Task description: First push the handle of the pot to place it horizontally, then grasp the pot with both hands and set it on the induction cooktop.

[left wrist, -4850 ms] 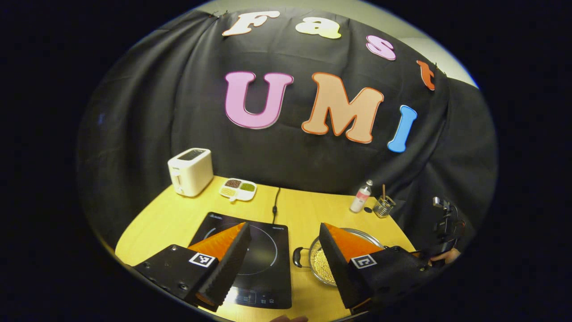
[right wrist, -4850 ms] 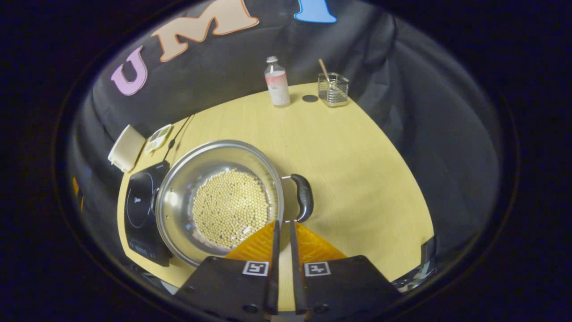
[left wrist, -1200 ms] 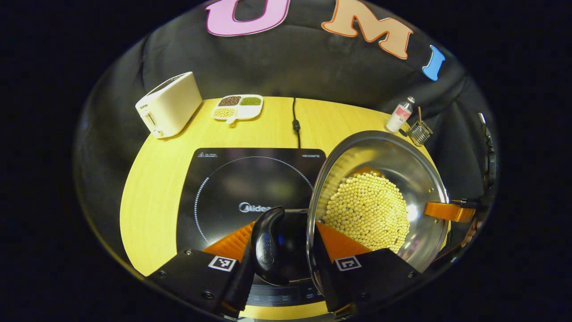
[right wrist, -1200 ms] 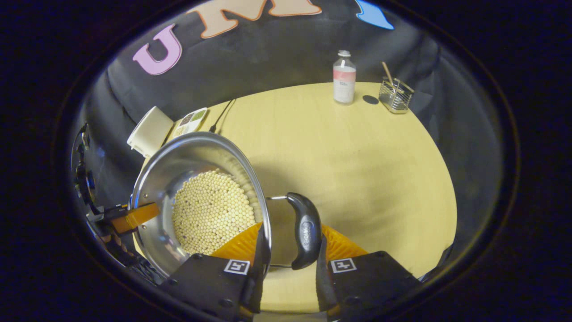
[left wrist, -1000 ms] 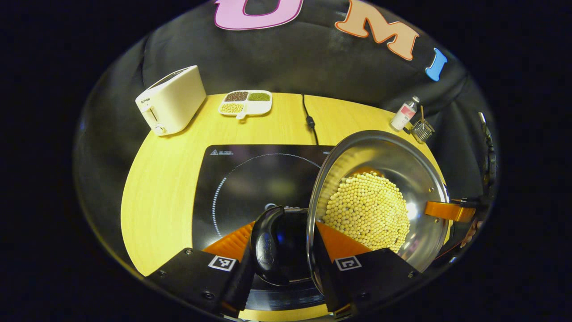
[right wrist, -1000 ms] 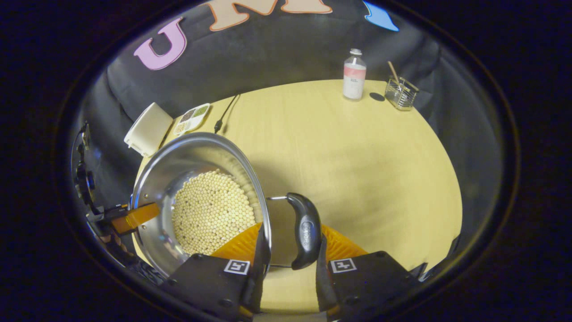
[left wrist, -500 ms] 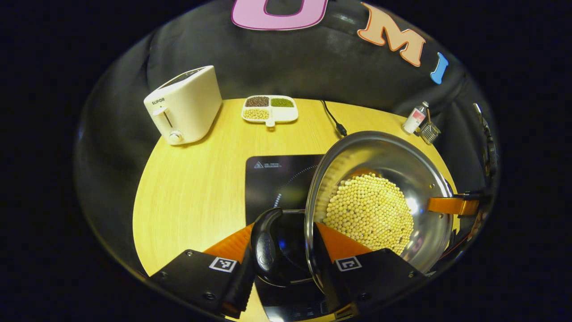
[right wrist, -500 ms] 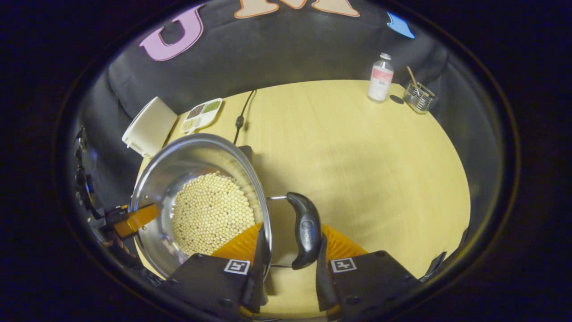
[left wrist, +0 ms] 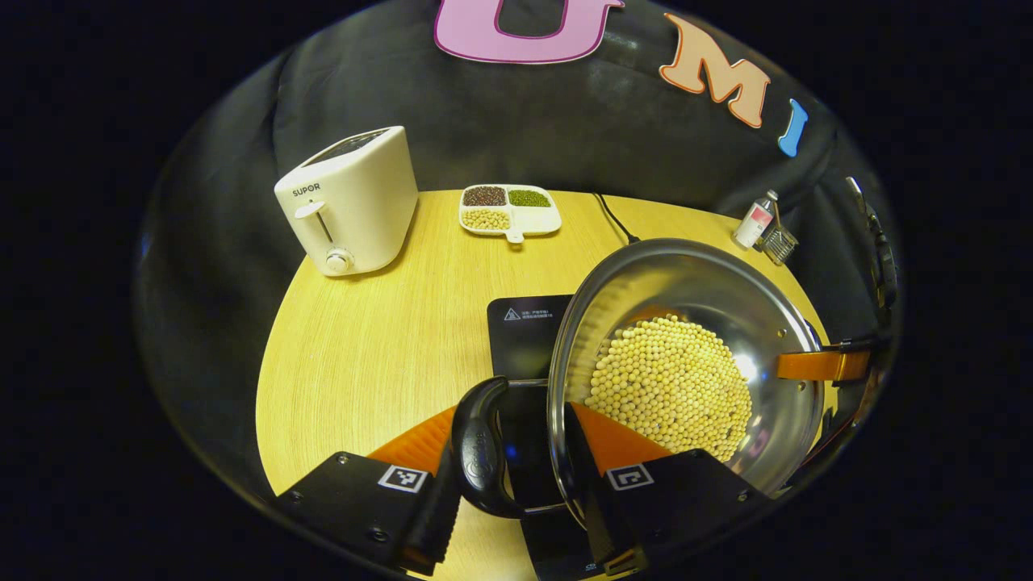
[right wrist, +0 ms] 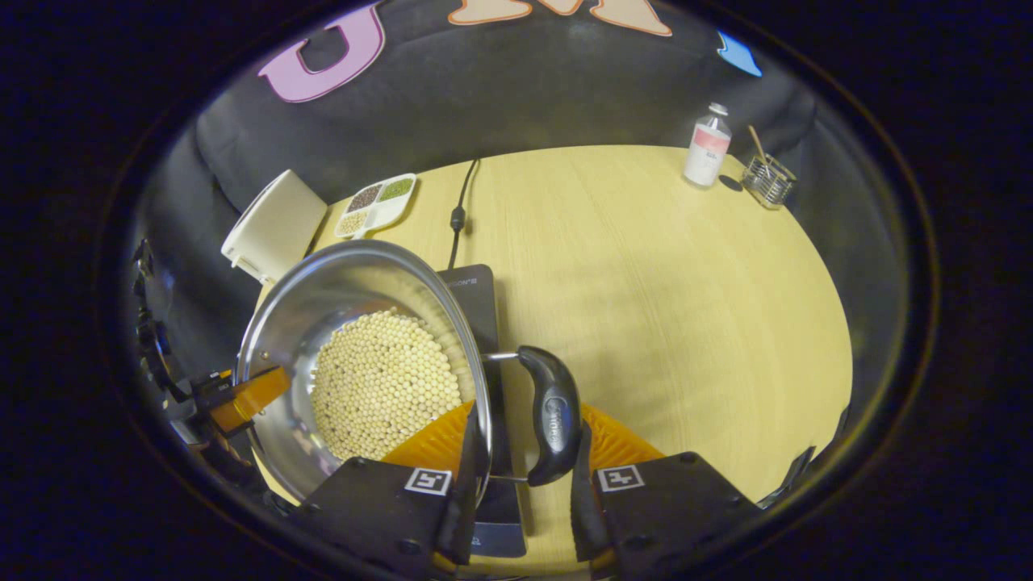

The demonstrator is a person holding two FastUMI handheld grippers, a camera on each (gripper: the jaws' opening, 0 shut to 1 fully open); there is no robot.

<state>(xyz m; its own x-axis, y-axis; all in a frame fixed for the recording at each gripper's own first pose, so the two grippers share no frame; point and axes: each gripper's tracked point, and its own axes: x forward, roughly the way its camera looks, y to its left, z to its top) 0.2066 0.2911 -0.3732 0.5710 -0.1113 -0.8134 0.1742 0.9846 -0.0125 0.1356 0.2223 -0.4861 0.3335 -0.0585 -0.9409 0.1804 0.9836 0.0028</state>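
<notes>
Toaster [left wrist: 351,202]: brand word "SUPOR" stood on front face, above lever slot.

Induction cooktop [left wrist: 524,331]: white warning triangle with small print beside it at corner, print too small to read; in right gripper view, small white word at corner near cord, not legible.

Pot handle [right wrist: 551,420]: embossed oval logo, letters unclear. Other pot handle [left wrist: 478,452]: same kind of logo, unreadable.

Hand-held gripper bodies: square black-and-white coded marker [left wrist: 403,478] on each finger base; no letters.

Bottle [right wrist: 705,145]: pink label, text too small to read.
</notes>
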